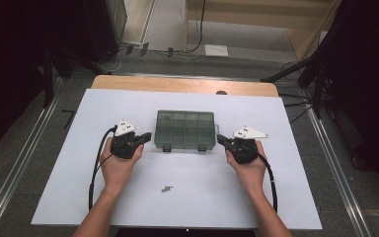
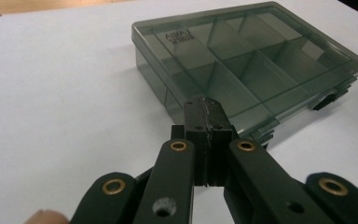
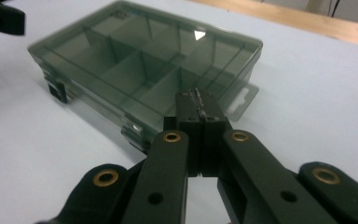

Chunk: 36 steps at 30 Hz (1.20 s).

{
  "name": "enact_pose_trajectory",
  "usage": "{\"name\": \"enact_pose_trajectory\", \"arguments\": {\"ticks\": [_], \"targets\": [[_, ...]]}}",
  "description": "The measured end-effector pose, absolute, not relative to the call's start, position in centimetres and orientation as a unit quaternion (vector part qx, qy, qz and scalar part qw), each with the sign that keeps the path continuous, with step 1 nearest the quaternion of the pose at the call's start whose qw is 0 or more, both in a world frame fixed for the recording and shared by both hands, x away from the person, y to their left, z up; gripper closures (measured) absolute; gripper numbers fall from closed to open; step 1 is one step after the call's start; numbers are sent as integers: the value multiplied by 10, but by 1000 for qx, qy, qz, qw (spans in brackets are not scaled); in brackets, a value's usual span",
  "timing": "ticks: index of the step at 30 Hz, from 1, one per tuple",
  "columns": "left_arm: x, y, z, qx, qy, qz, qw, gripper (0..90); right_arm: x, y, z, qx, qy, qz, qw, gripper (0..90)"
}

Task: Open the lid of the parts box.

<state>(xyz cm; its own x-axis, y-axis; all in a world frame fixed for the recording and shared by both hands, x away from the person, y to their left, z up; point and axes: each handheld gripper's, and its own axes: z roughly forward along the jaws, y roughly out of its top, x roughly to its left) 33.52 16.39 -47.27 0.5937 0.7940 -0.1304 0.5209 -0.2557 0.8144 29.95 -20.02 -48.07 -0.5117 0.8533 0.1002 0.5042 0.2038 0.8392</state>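
Both the left gripper and right gripper have jaws pressed together, empty, flanking the smoky compartment box, its embossed lettering unreadable.

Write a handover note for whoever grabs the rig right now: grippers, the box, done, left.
Left gripper: shut, empty, fingers aimed at the left end of the compartment box.
Right gripper: shut, empty, at the box's right end by its hang tab.
Box: mid-table on the white sheet, lid closed, both front latches look fastened; compartments look empty.
Small metal part: lies loose on the sheet in front of the box, between the forearms.
Done: both grippers brought beside the box.
Left: probably unlatch and open it; nothing gripped yet.
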Motion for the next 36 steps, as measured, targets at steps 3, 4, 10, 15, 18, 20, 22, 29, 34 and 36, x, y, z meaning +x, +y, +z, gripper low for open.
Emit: {"name": "enact_pose_trajectory", "arguments": {"ticks": [3, 4, 10, 15, 18, 20, 22, 29, 34, 36], "targets": [[333, 164, -476, 782, 421, 147, 435, 900, 301, -202, -487, 457, 752, 434, 193, 900], [333, 164, -476, 782, 421, 147, 435, 900, 301, -203, -489, 460, 752, 432, 191, 900], [330, 162, -482, 789, 420, 131, 429, 900, 299, -204, -500, 464, 763, 413, 178, 900], [331, 165, -488, 790, 428, 122, 421, 900, 299, -205, -505, 463, 769, 406, 173, 900], [331, 164, -490, 793, 428, 117, 417, 900, 299, -203, -506, 461, 773, 403, 170, 900], [331, 162, -492, 797, 425, 112, 414, 900, 299, -202, -507, 460, 774, 402, 166, 900], [331, 160, -495, 801, 425, 109, 408, 900, 300, -201, -508, 459, 776, 399, 165, 900], [332, 159, -497, 802, 428, 107, 403, 900, 300, -198, -510, 454, 782, 396, 161, 900], [332, 158, -497, 804, 424, 106, 402, 900, 300, -198, -511, 454, 781, 396, 164, 900], [332, 158, -497, 804, 426, 106, 402, 900, 300, -198, -511, 453, 782, 395, 164, 900]]}}
